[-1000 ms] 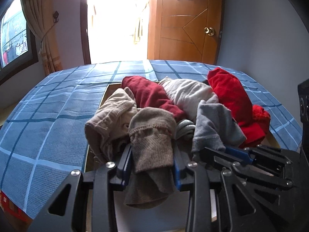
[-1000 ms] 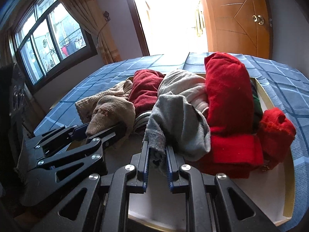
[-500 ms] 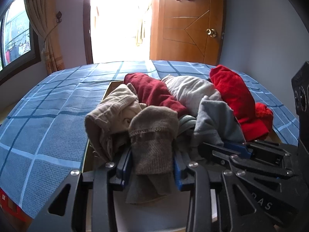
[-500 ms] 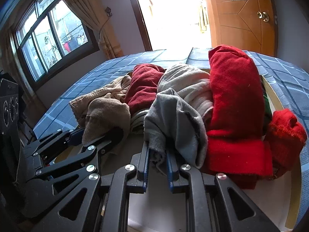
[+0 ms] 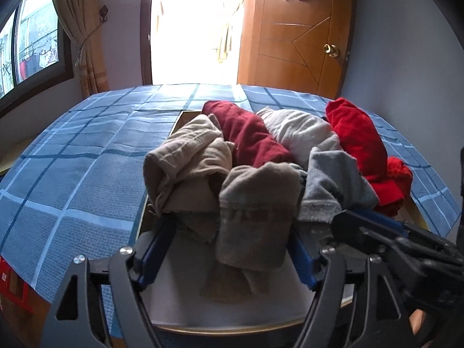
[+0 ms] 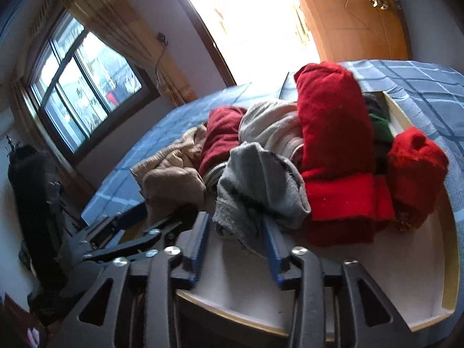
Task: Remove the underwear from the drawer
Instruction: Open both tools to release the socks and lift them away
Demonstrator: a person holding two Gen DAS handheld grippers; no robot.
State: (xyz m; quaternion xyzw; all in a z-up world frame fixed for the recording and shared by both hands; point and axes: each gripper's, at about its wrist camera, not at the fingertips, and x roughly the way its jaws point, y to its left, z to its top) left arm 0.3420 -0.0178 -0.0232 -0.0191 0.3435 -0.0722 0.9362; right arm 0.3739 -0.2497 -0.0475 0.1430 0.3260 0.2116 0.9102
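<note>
An open wooden drawer point(image 5: 220, 329) with a white floor lies on a blue checked cloth and holds a heap of underwear. My left gripper point(image 5: 229, 249) is open, its blue pads on either side of a brown piece point(image 5: 255, 214) that hangs free between them. My right gripper point(image 6: 236, 246) is open around the hanging edge of a grey piece point(image 6: 261, 185), and shows at the right of the left wrist view point(image 5: 377, 229). Beige point(image 5: 185, 159), dark red point(image 5: 246, 133), cream point(image 5: 298, 130) and bright red point(image 6: 333, 133) pieces fill the rest.
The blue checked cloth point(image 5: 72, 156) spreads around the drawer. The drawer's right wall point(image 6: 452, 261) and front rim point(image 6: 232, 316) are near my right gripper. A wooden door point(image 5: 298, 43), a bright doorway and a curtained window point(image 6: 84, 92) stand behind.
Both grippers have opened: the left let go of the brown piece, the right let go of the grey piece. The right wrist view has tilted.
</note>
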